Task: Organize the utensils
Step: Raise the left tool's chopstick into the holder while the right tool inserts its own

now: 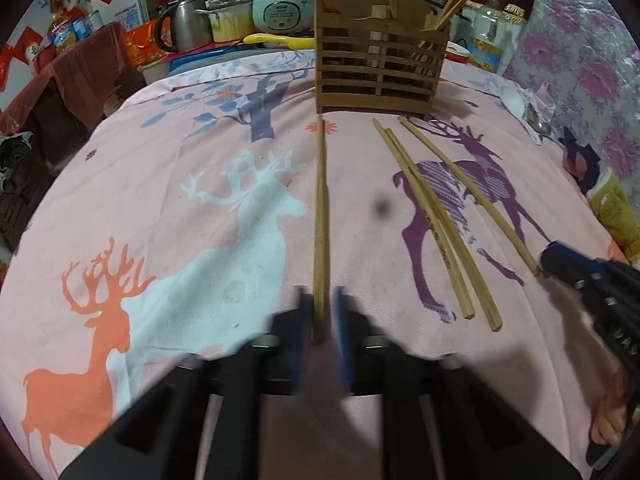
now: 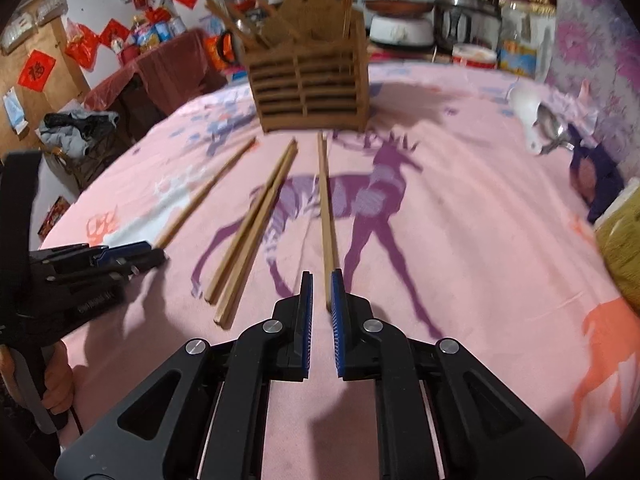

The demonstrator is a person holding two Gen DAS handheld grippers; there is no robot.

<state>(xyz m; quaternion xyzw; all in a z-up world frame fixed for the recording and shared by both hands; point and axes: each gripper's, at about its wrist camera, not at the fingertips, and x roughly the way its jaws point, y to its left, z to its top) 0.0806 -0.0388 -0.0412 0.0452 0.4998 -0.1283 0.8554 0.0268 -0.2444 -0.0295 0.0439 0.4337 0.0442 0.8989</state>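
The left gripper is clamped on the near end of one long wooden chopstick, which runs straight toward 12 o'clock at the slatted wooden utensil holder on the pink deer-print cloth. The right gripper has its blue pads a little apart, and another loose wooden chopstick lies against the right-hand pad, not pinched. A pair of wooden chopsticks lies at about 10 o'clock from it.
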